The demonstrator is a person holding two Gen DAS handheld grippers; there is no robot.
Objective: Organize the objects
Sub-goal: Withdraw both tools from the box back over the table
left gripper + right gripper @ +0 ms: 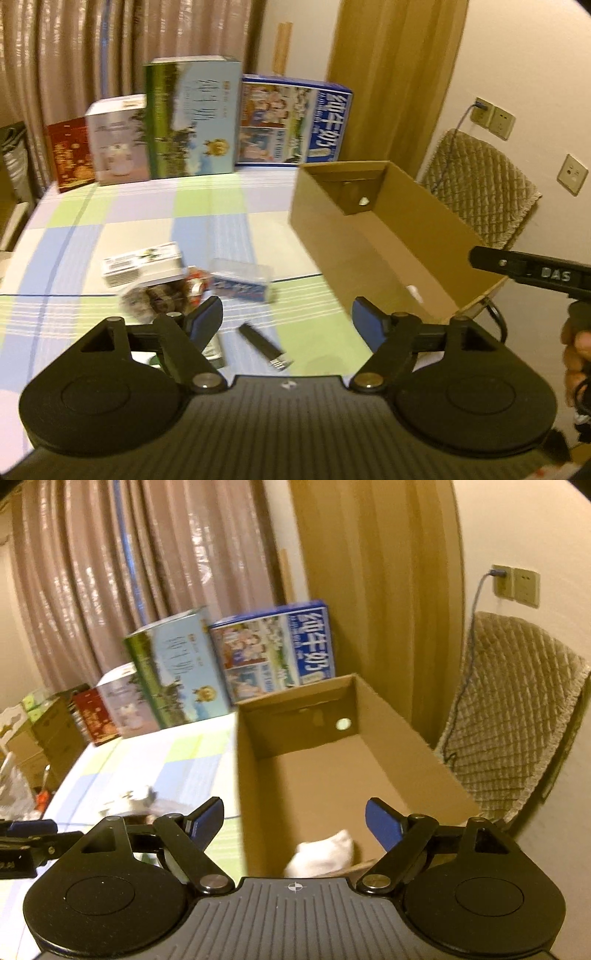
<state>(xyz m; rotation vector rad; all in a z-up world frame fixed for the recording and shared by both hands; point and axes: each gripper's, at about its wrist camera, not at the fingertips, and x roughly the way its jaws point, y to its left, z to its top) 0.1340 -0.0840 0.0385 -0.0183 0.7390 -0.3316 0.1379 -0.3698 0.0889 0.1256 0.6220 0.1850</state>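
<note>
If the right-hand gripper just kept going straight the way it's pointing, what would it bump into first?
Probably the inside of the open cardboard box: the right gripper, jaws open and empty, points into it. A white object lies on the floor just below its line; depth is hard to judge.

Matt brown cardboard box [314,768], smooth checked tablecloth [147,214], glossy printed cartons [192,118] at upper centre, quilted cloth chair cover [517,709] (looks plush), sheeny curtain [110,572], matt black plastic grippers [288,317].

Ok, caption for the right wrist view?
Open right tongs above a brown cardboard box holding a white soft item.
</note>
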